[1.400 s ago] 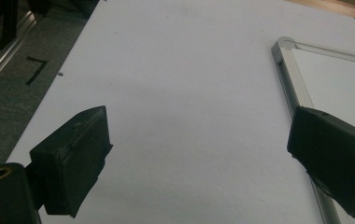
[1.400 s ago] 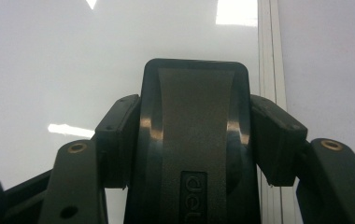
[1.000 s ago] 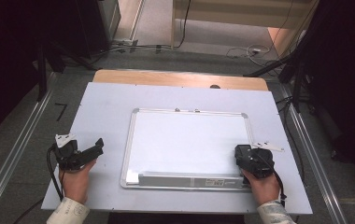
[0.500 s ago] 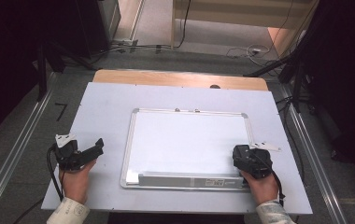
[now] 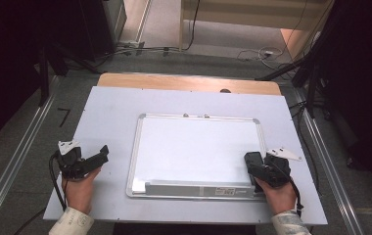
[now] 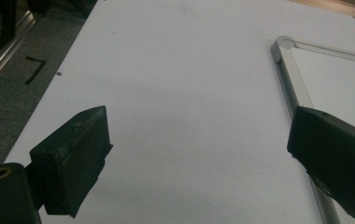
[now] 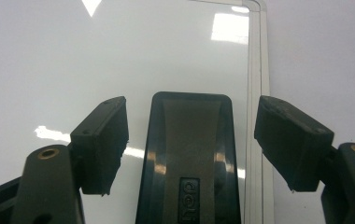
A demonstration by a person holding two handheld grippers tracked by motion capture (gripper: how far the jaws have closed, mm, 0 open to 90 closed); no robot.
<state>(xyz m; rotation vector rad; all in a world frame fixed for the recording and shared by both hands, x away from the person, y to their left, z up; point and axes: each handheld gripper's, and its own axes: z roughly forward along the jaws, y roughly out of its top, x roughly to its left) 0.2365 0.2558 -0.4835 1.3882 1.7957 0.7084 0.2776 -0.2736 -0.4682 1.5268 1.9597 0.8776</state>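
Grey table (image 5: pixel 110 105) carries a whiteboard (image 5: pixel 198 147) at its centre. At the whiteboard's near right corner lies a black eraser (image 7: pixel 189 154), between the right gripper's (image 7: pixel 192 140) jaws, which have just been opening and stand clear of it. Left of the whiteboard, the left gripper (image 6: pixel 199 154) rests, jaws wide apart.

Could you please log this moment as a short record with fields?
Surface: pale table top
Main item: whiteboard with metal frame, lying flat
Eraser: black whiteboard eraser resting on the board near its right edge
Right tool: jaws have just been opening, one on each side of the eraser, pads off it
Left tool: open, nothing between jaws, over bare table left of the board
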